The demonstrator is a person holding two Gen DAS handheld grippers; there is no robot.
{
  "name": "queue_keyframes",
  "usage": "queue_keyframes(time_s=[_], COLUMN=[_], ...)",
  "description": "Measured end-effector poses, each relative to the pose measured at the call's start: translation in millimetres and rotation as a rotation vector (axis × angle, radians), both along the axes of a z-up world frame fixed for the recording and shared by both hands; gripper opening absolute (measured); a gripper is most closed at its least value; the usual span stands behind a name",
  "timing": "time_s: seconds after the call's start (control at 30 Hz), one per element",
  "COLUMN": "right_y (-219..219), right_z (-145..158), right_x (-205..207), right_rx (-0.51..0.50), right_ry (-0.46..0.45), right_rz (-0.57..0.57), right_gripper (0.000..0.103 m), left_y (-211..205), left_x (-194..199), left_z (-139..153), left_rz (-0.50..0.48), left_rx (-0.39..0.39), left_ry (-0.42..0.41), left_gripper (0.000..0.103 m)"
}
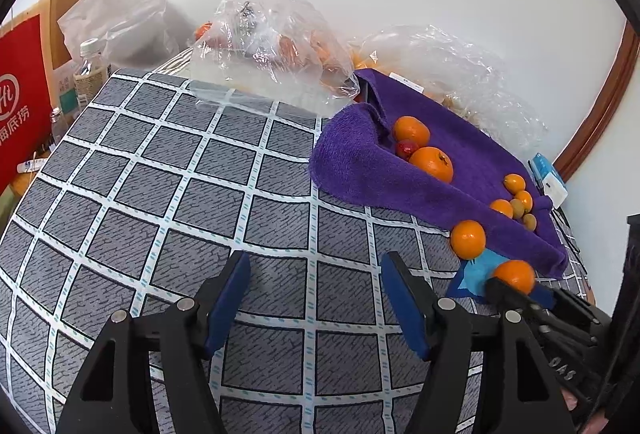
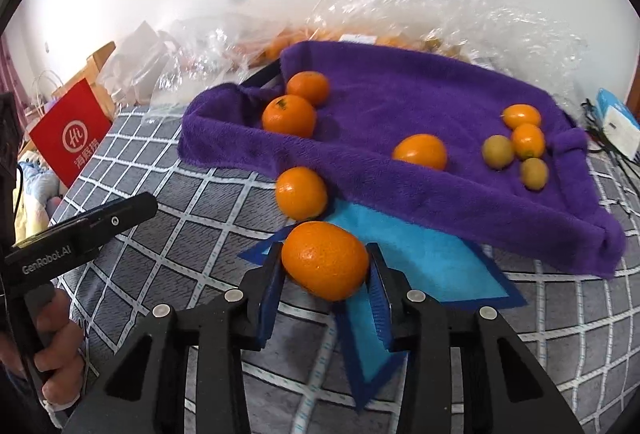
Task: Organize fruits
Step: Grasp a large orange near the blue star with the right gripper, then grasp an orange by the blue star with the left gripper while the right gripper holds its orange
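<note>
Nearest our lens, the left gripper point(image 1: 314, 298) stands half open and empty over the checked cloth point(image 1: 160, 174), while to its right our right gripper point(image 2: 325, 284) has its blue pads pressed on 1 mandarin point(image 2: 325, 259) above the blue mat point(image 2: 420, 266), long axis level across the jaws. A 2nd mandarin point(image 2: 301, 193) lies loose at the edge of the purple towel point(image 2: 420, 94). We judge sorting underway: 2 mandarins point(image 2: 289, 115) sit at the towel's left, the kumquats point(image 2: 528, 140) at its right.
</note>
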State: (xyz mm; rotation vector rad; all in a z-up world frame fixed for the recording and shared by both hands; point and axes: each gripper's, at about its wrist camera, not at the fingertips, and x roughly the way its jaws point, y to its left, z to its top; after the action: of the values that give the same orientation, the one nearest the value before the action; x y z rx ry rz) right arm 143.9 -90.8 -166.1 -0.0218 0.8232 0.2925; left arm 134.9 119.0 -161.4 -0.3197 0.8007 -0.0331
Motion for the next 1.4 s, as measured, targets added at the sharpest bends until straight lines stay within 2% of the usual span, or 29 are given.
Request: queue_keyframes(time_s=[0.17, 0.33, 0.53, 0.73, 0.97, 1.1, 1.2, 1.27, 1.4], right_y=[-32, -68, -106, -121, -125, -126, -129, -132, -133], right_z=[10, 9, 6, 6, -1, -5, -5, -5, -7], right_x=[-15, -23, -32, -35, -32, -30, -31, -30, -29], right_rx=[-0.004, -0.005, 0.003, 0.013, 0.029, 0.039, 0.053, 0.066, 0.068], right_ry=[-0.038, -0.042, -0.049, -0.057, -0.054, -0.046, -0.048, -0.045, -0.030], right_rz=[-0.045, -0.111, -0.174, -0.194, -0.198, -0.193, -0.202, -0.206, -0.214], right_gripper=[0.039, 0.039, 0.039, 0.039, 0.039, 0.039, 0.039, 0.039, 0.039], left_y=[-4, -11, -15, -20, -33, -42, -49, -55, -69], left_x=[1, 2, 5, 6, 0, -7, -5, -2, 1], left_z=[0, -1, -2, -2, -1, 5, 12, 16, 20], left_rz=[-0.013, -0.032, -0.026, -0.031, -0.065, -0.106, -0.103, -0.136, -0.158], left_rx=[0.012, 0.060, 0.107, 0.145, 0.226, 0.202, 0.185, 0.137, 0.090], left_ry=[0.000, 0.010, 0.032, 0.043, 0.055, 0.038, 0.035, 0.040, 0.048], left_gripper=[0.066, 0.071, 0.071, 0.072, 0.071, 0.071, 0.071, 0.070, 0.070])
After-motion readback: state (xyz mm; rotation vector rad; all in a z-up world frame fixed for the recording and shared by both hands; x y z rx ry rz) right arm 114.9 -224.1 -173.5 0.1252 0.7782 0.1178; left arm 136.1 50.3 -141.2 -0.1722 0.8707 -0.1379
